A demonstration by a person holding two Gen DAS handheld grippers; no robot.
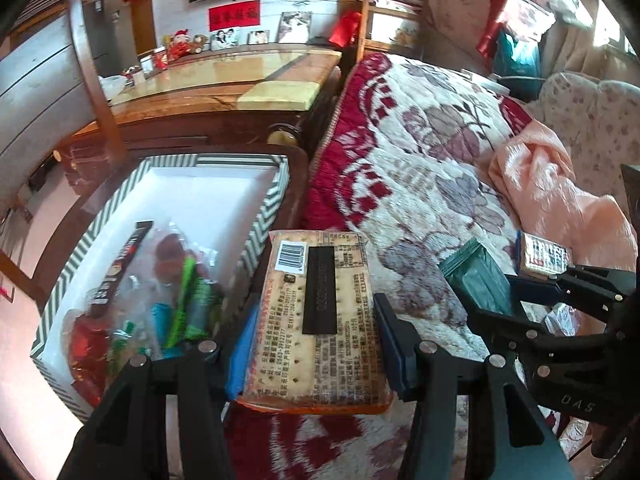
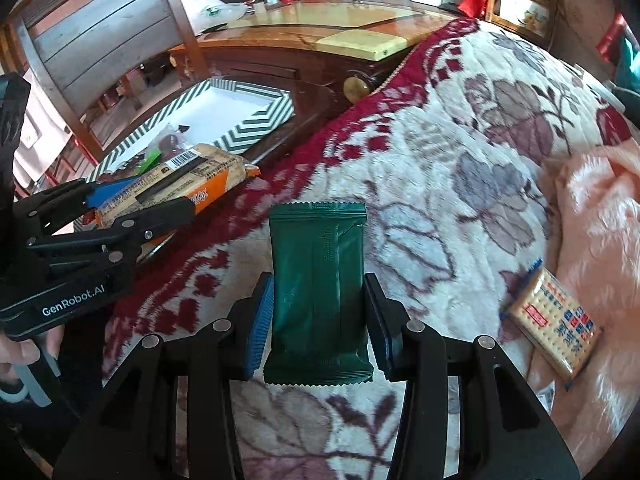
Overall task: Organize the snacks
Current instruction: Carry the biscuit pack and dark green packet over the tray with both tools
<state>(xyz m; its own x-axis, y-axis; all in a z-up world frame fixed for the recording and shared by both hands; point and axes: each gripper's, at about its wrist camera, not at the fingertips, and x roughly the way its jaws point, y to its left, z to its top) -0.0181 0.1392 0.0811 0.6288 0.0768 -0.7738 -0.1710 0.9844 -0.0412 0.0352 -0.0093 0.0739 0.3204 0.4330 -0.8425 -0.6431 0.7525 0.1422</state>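
The snacks in the striped cardboard box (image 1: 264, 204) are blurred; the small print on the orange cracker packet (image 1: 320, 320) is unreadable.

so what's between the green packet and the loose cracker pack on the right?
Only bare floral blanket between green packet and cracker pack, per right wrist view.

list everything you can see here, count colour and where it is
cracker pack: 1, tan and orange, held in the left claw beside the box
green packet: 1, dark green, held in the right claw over the blanket
blue-edged cracker pack: 1, tan with blue trim, lying on the blanket by the pink cloth
striped box: 1, green-and-white outside, white inside, on a wooden seat beside the bed
snacks in the box: several, red, green, blue, at its near end
blanket: 1, cream and red floral, on the bed
pink cloth: 1, bunched on the blanket
left claw: 1, black, blue pads
right claw: 1, black, blue pads
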